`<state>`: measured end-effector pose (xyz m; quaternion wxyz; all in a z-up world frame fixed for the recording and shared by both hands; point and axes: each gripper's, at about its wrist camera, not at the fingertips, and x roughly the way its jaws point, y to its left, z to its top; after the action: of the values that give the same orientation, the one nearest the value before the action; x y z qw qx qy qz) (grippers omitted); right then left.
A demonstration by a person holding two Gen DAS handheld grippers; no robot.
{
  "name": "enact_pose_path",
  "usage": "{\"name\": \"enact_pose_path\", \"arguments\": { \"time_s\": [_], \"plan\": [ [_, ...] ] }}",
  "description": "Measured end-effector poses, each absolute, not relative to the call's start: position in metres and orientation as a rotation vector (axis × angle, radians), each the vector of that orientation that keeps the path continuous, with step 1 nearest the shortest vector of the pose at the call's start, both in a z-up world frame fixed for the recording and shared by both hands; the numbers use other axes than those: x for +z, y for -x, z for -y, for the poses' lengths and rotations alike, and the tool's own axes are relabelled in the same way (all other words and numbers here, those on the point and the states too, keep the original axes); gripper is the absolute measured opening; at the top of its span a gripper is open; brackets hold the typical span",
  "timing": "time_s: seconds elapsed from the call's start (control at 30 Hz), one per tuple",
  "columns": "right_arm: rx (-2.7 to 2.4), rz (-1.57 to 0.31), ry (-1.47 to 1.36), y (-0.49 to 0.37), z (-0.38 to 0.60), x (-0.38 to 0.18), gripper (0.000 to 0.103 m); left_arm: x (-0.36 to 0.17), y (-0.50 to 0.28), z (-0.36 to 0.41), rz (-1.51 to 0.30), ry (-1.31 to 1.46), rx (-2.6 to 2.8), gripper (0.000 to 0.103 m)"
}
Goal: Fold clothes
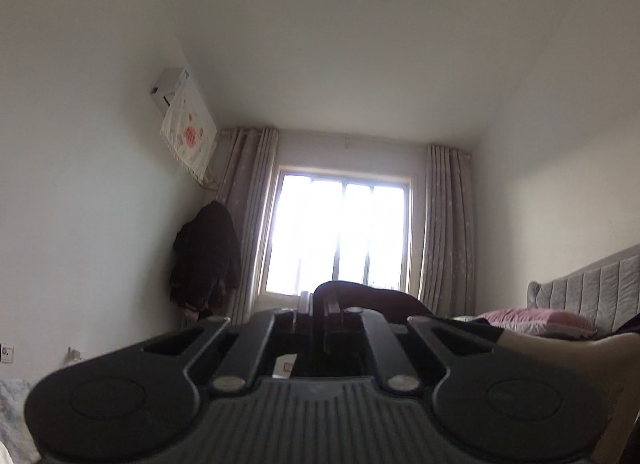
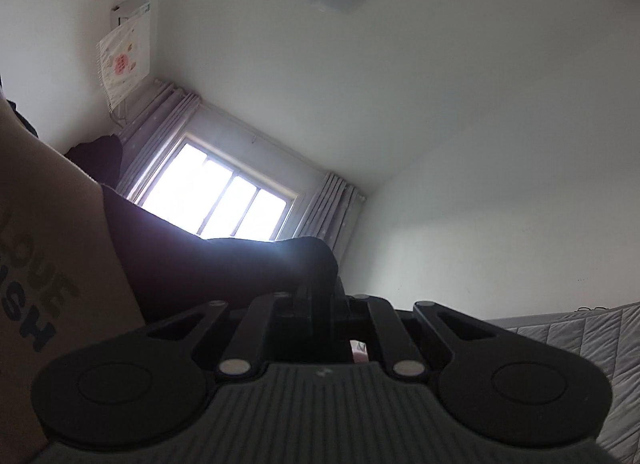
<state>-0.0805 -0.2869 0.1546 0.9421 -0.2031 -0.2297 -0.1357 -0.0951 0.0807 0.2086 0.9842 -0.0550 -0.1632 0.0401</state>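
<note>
Both jaws pinched on a dark garment [image 2: 224, 264]: left hand-held gripper [image 1: 318, 304] low centre; right hand-held gripper [image 2: 316, 296] likewise; probably one piece; lift evenly, keeping it taut.

Matt dark cloth garment [image 2: 224, 264]; quilted grey fabric headboard [image 1: 592, 288]

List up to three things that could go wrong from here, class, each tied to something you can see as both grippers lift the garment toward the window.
1. The left gripper pinches only a thin dark edge of the garment; it may slip out.
2. The right gripper holds a bunched fold, so the lift may come out uneven.
3. Glare from the window hides the cloth's edges.
</note>
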Motion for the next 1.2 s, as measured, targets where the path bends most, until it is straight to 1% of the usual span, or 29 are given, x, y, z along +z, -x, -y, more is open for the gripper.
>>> {"name": "enact_pose_path", "arguments": {
  "time_s": [0.27, 0.37, 0.43, 0.53, 0.6, 0.67, 0.8, 0.87, 1.03, 1.1, 1.2],
  "plan": [
    [-0.279, 0.584, 0.342, 0.106, 0.292, 0.168, 0.007, 0.242, 0.124, -0.08, 0.423, 0.185, 0.012, 0.004],
    [-0.295, 0.603, 0.338, 0.104, 0.291, 0.172, 0.007, 0.252, 0.118, -0.075, 0.417, 0.135, 0.035, 0.004],
    [-0.281, 0.547, 0.369, 0.084, 0.288, 0.163, 0.007, 0.249, 0.094, -0.076, 0.356, 0.12, 0.054, 0.004],
    [-0.204, 0.332, 0.368, 0.033, 0.29, 0.144, 0.007, 0.227, 0.03, -0.08, 0.181, 0.108, 0.067, 0.004],
    [-0.17, 0.161, 0.383, -0.015, 0.291, 0.117, 0.007, 0.197, -0.023, -0.083, 0.04, 0.087, 0.09, 0.004],
    [-0.161, 0.03, 0.445, -0.055, 0.287, 0.086, 0.007, 0.156, -0.07, -0.087, -0.117, 0.087, 0.109, 0.005],
    [-0.119, -0.168, 0.525, -0.111, 0.277, 0.034, 0.007, 0.088, -0.132, -0.092, -0.378, 0.094, 0.136, 0.004],
    [-0.107, -0.23, 0.555, -0.127, 0.276, 0.016, 0.007, 0.074, -0.139, -0.091, -0.404, 0.039, 0.181, 0.004],
    [-0.098, -0.291, 0.633, -0.135, 0.274, 0.002, 0.007, 0.071, -0.132, -0.109, -0.453, 0.109, 0.164, 0.005],
    [-0.096, -0.321, 0.629, -0.135, 0.274, -0.001, 0.007, 0.06, -0.131, -0.106, -0.511, 0.098, 0.113, 0.011],
    [-0.06, -0.391, 0.577, -0.13, 0.28, 0.01, 0.007, 0.038, -0.13, -0.092, -0.588, 0.047, 0.057, 0.026]
  ]
}}
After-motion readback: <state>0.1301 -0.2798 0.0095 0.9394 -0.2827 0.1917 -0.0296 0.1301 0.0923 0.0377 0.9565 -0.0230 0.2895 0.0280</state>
